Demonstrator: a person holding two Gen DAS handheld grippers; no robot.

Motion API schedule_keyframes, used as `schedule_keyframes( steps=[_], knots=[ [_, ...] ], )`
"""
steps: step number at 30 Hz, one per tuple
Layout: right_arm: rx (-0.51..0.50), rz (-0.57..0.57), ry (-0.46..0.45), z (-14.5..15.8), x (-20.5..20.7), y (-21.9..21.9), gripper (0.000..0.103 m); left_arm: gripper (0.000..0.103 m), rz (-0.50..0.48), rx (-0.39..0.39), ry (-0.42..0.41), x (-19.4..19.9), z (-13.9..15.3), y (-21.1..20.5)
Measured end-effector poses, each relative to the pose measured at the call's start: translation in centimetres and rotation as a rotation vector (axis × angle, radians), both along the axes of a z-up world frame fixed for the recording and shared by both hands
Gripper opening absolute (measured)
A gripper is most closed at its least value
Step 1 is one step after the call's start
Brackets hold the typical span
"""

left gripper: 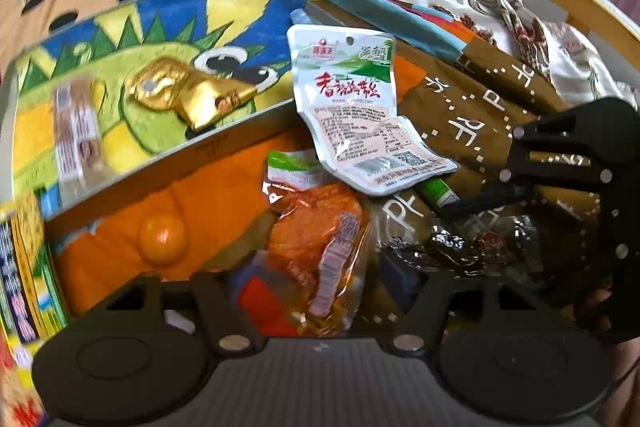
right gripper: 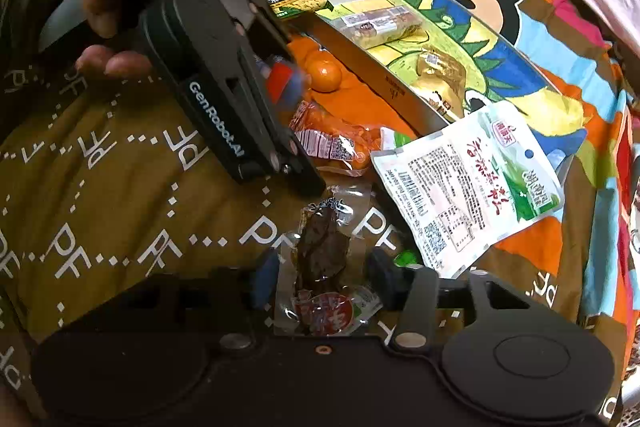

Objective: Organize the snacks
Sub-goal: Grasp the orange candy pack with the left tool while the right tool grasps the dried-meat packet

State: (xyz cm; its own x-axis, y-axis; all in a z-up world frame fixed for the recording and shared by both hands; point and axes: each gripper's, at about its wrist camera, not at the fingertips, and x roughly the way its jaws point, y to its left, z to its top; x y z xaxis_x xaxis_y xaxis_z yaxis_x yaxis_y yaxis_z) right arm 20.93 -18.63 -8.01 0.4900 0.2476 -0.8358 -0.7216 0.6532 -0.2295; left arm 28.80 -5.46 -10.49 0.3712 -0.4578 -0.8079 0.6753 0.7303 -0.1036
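Orange and dark snack packets between two hand-held grippers on a bright cartoon cloth.

Left gripper (left gripper: 320,287) straddles the orange packet (left gripper: 316,247), partly open; whether its pads press it I cannot tell. Right gripper (right gripper: 320,279) likewise straddles the dark packet (right gripper: 320,251), contact unclear. White pouch (right gripper: 468,187) leans on the clear tray's (right gripper: 360,47) corner; gold-wrapped snack (left gripper: 188,91) lies inside.

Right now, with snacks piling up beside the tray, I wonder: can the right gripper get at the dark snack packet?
Probably yes: the dark snack packet lies between the right gripper fingers, nothing covering it.
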Motion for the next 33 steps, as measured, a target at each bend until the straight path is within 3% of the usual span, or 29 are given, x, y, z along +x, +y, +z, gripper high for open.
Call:
schedule_keyframes(
  steps=[1, 6, 9, 13, 19, 22, 24, 27, 33],
  knots=[
    [-0.004, 0.003, -0.005, -0.1, 0.0, 0.0, 0.059, 0.084, 0.000, 0.002, -0.011, 0.2, 0.0, -0.2],
    [0.015, -0.009, 0.002, -0.5, 0.9, 0.0, 0.065, 0.084, 0.028, -0.055, 0.004, 1.7, -0.4, -0.1],
    [0.027, -0.012, 0.034, -0.8, 1.4, 0.2, 0.070, 0.076, 0.010, -0.060, -0.001, 1.8, -0.5, -0.4],
    [0.053, -0.056, 0.110, -1.0, 2.0, 0.2, 0.054, 0.062, 0.006, -0.019, -0.029, 0.9, -0.3, -1.1],
    [0.073, -0.107, 0.115, -0.5, 1.6, -0.2, 0.045, 0.061, 0.085, -0.045, 0.023, 0.1, 0.0, -0.2],
    [0.043, -0.074, 0.054, -0.2, 0.5, 0.2, 0.045, 0.060, 0.143, -0.044, 0.051, -0.9, 0.4, 0.5],
    [-0.018, -0.006, -0.035, 0.0, -1.2, 0.9, 0.045, 0.060, 0.214, -0.048, 0.066, -1.7, 0.6, 1.0],
    [-0.061, 0.043, -0.111, 0.2, -2.7, 1.5, 0.045, 0.060, 0.300, -0.067, 0.033, -3.3, 1.6, 1.7],
    [-0.097, 0.064, -0.223, 0.9, -4.7, 1.4, 0.045, 0.060, 0.366, -0.066, -0.015, -6.5, 3.1, 2.1]
  ],
)
